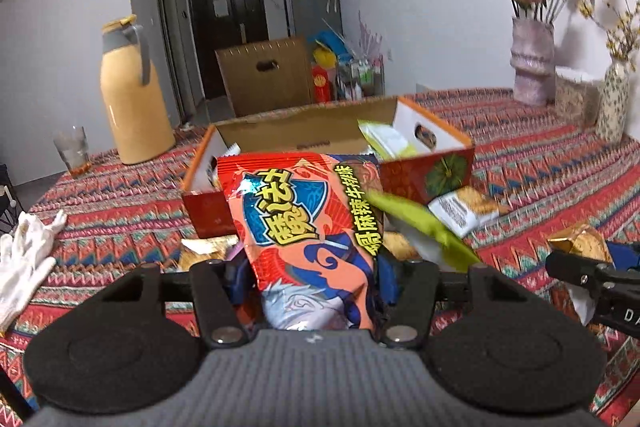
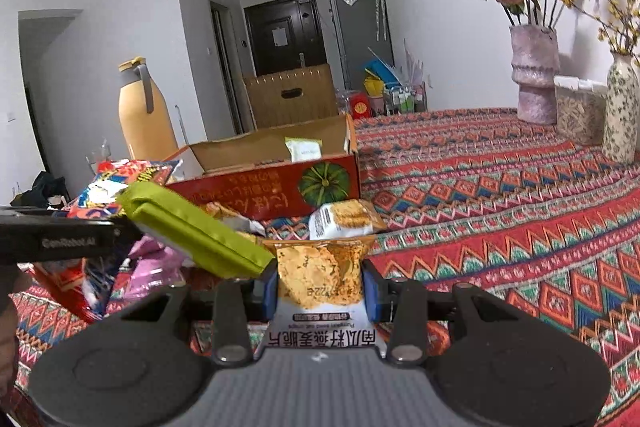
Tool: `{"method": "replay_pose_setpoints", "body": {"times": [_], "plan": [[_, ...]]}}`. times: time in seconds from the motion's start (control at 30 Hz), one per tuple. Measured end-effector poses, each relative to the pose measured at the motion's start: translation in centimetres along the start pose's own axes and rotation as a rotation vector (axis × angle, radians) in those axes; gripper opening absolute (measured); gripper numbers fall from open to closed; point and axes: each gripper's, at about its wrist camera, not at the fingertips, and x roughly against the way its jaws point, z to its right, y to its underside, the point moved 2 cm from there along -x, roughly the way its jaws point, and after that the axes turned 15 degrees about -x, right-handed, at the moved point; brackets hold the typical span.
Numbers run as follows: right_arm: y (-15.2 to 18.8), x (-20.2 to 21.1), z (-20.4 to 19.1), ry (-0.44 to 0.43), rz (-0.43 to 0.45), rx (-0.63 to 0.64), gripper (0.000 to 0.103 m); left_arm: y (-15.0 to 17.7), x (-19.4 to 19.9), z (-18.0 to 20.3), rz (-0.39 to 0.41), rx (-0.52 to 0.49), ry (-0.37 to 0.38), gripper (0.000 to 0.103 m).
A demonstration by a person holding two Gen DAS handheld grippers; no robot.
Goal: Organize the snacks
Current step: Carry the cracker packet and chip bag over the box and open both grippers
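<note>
My left gripper (image 1: 308,279) is shut on a big red-orange snack bag (image 1: 308,227), held upright just in front of the open red cardboard box (image 1: 424,179). A green packet (image 1: 420,227) hangs at the bag's right side, blurred. My right gripper (image 2: 320,291) is shut on a small cracker packet (image 2: 320,267) above the tablecloth, right of the left gripper (image 2: 72,239). The box (image 2: 260,191) holds a pale packet (image 2: 304,149). Another cracker packet (image 2: 344,219) lies in front of the box. The green packet (image 2: 192,227) shows beside the left gripper.
A yellow thermos (image 1: 132,99) and a glass (image 1: 74,151) stand at the table's far left. White gloves (image 1: 24,259) lie at the left. Flower vases (image 2: 534,75) and a clear container (image 2: 576,111) stand at the far right. More snack packets (image 2: 152,263) lie left of my right gripper.
</note>
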Motion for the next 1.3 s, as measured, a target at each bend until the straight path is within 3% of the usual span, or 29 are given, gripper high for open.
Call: {"method": "replay_pose_setpoints", "body": {"times": [0.57,1.3], "plan": [[-3.8,-2.5,-4.0,-0.034,0.062,0.062,0.040,-3.4,-0.1,-4.2,0.081,0.058,-0.028,0.059],[-11.4,-11.6,-9.3,-0.071,0.121,0.167,0.040,-9.9,-8.8,-7.6,0.093,0.122,-0.059,0.059]]}}
